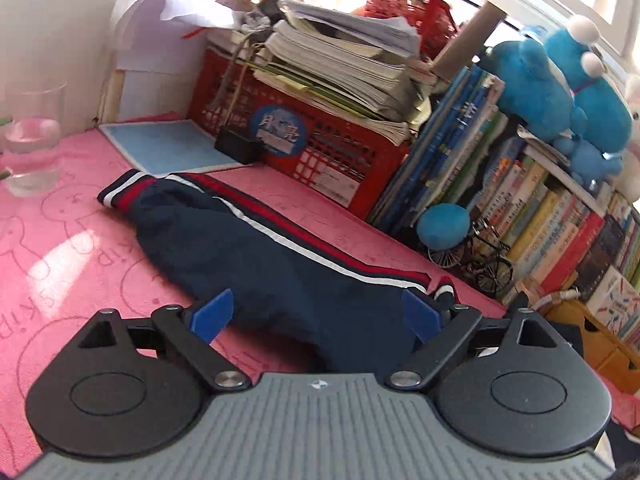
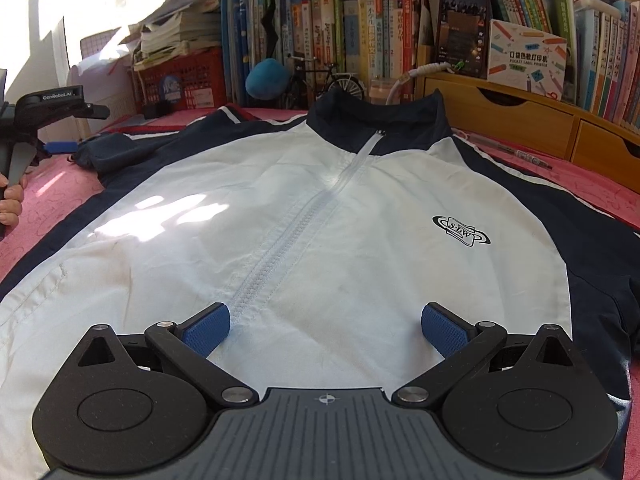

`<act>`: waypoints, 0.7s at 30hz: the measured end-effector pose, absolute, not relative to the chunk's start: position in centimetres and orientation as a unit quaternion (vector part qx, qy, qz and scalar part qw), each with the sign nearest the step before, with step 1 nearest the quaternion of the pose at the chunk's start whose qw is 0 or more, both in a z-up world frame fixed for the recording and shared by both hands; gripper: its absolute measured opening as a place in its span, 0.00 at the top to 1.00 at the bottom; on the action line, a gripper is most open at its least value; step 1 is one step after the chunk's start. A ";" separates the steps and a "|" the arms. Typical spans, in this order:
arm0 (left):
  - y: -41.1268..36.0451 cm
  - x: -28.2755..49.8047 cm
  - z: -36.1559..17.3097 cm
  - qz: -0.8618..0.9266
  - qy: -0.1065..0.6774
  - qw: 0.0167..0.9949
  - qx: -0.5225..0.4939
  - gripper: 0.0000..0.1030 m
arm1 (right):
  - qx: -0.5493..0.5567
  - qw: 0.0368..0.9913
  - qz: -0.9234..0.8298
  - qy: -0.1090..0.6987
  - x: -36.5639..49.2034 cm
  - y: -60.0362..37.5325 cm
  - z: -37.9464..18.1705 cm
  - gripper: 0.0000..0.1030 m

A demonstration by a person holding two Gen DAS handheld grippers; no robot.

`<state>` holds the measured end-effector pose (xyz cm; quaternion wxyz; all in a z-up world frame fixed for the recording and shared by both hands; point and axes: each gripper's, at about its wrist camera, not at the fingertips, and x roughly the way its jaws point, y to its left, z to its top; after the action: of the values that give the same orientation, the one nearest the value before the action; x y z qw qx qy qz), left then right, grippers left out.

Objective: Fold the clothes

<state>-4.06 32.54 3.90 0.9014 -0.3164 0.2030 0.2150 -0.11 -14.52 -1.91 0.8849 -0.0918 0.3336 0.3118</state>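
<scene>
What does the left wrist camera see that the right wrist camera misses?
Only the left wrist view shows the drinking glass and the sleeve laid out along the pink cloth. Only the right wrist view shows the jacket's white front, zipper and logo. Both show the red crate and bookshelf.

Open pink printed tablecloth [image 1: 80,240] lies left of the navy sleeve with red and white stripes [image 1: 248,248], clear up to a clear drinking glass of water [image 1: 34,136]. Behind the sleeve, a red plastic crate stacked with papers [image 1: 304,136] and a row of upright books [image 1: 520,200] wall off the rear; a small model bicycle [image 1: 472,260] stands just before them.
</scene>
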 end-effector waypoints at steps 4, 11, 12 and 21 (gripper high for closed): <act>38.6 -4.0 1.2 0.244 0.186 0.838 -0.452 0.04 | -0.092 0.886 0.310 0.333 -0.1 -14.5 -1.9 0.00; 39.3 -1.1 1.4 0.246 0.188 0.850 -0.426 0.94 | 0.027 0.888 0.313 0.335 0.9 -16.7 -0.7 0.00; 38.7 -0.9 1.8 0.242 0.182 0.863 -0.405 0.96 | 0.058 0.886 0.315 0.334 1.3 -17.2 -0.3 0.00; 20.2 -0.3 8.5 0.054 0.108 0.993 -0.017 0.97 | 0.107 0.911 0.265 0.298 2.5 -20.1 2.2 0.00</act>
<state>-0.28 20.19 8.52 0.9926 -0.0170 0.1077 0.0542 2.52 -20.14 2.23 0.9109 0.1073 0.2975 0.2651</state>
